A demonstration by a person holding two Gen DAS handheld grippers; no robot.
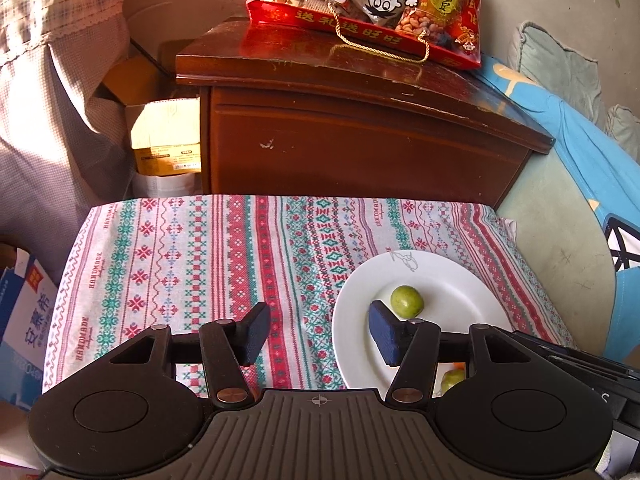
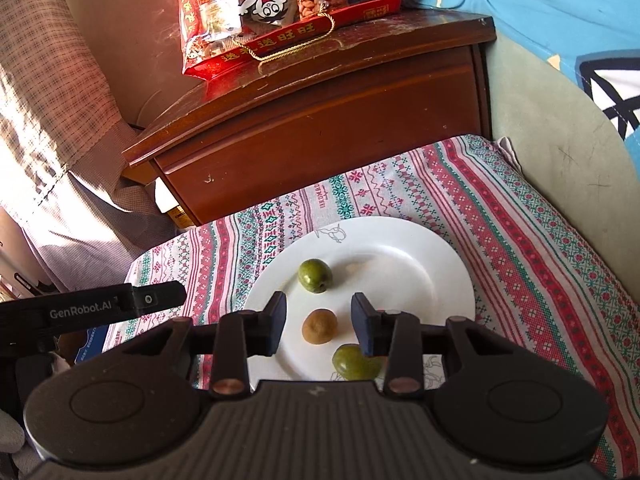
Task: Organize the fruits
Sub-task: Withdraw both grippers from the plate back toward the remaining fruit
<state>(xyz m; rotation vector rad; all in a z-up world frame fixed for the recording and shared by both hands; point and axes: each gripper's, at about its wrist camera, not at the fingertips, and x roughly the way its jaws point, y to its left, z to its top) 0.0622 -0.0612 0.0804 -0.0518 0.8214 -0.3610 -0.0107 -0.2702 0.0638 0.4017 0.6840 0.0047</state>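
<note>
A white plate (image 2: pixel 420 252) sits on the patterned tablecloth (image 2: pixel 520 216). On it lie a green fruit (image 2: pixel 315 275) at the far side, a brown fruit (image 2: pixel 319 326) in the middle and a second green fruit (image 2: pixel 355 362) at the near edge. My right gripper (image 2: pixel 320 322) is open and hovers over the plate, with the brown fruit seen between its fingers. My left gripper (image 1: pixel 318 330) is open and empty over the plate's left rim (image 1: pixel 340 320). In the left wrist view one green fruit (image 1: pixel 407 301) lies just past the right finger, and another (image 1: pixel 452 381) peeks out behind the gripper body.
A dark wooden cabinet (image 1: pixel 360 140) stands behind the table with a red snack bag (image 1: pixel 372 4) on top. A curtain (image 1: pixel 52 100) and cardboard boxes (image 1: pixel 168 140) are on the left, blue bedding (image 2: pixel 560 20) on the right. The left gripper's body (image 2: pixel 92 308) shows in the right wrist view.
</note>
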